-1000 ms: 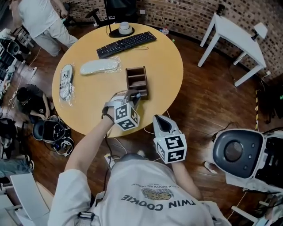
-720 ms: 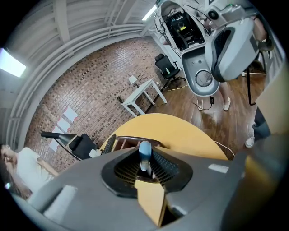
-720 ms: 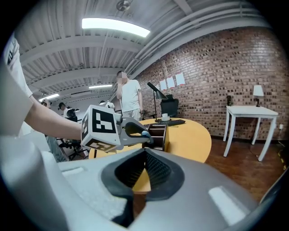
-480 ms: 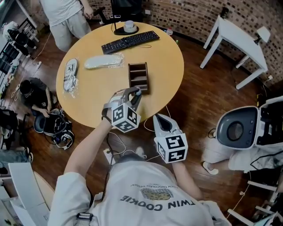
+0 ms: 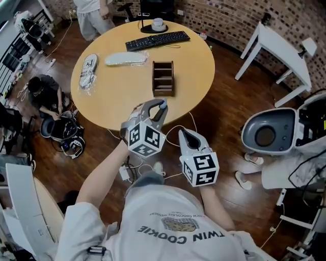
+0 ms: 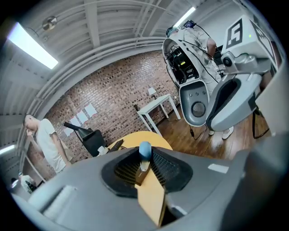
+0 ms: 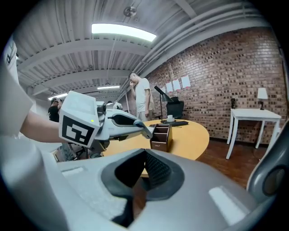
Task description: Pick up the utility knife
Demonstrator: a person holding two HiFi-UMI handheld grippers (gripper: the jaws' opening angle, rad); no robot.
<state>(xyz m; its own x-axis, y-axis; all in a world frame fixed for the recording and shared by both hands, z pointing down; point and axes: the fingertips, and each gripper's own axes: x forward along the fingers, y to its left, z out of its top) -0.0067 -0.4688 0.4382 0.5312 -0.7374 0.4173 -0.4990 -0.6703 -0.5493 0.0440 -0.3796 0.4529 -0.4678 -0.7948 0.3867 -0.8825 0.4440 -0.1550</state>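
The utility knife (image 6: 145, 149), slim with a blue end, sticks out between the jaws of my left gripper (image 6: 144, 163), which is shut on it. In the head view that gripper (image 5: 161, 108) hangs over the near edge of the round wooden table (image 5: 117, 97), with the knife's blue end (image 5: 163, 103) at its tip. The right gripper view shows the same blue end (image 7: 142, 127) in front of a wooden organiser box (image 7: 161, 135). My right gripper (image 5: 185, 136) is lower right of the left one, off the table over the floor, jaws together with nothing between them (image 7: 144, 155).
The organiser box (image 5: 163, 79) stands mid-table. A keyboard (image 5: 158, 41), a cup and two plastic-wrapped items (image 5: 126, 59) lie farther back. A person (image 5: 91, 10) stands beyond the table. A white side table (image 5: 277, 46) and a grey-white machine (image 5: 267, 132) are at the right.
My left gripper has drawn back from the organiser box and risen, with the knife still in it. Both grippers and the view have pulled away from the table.
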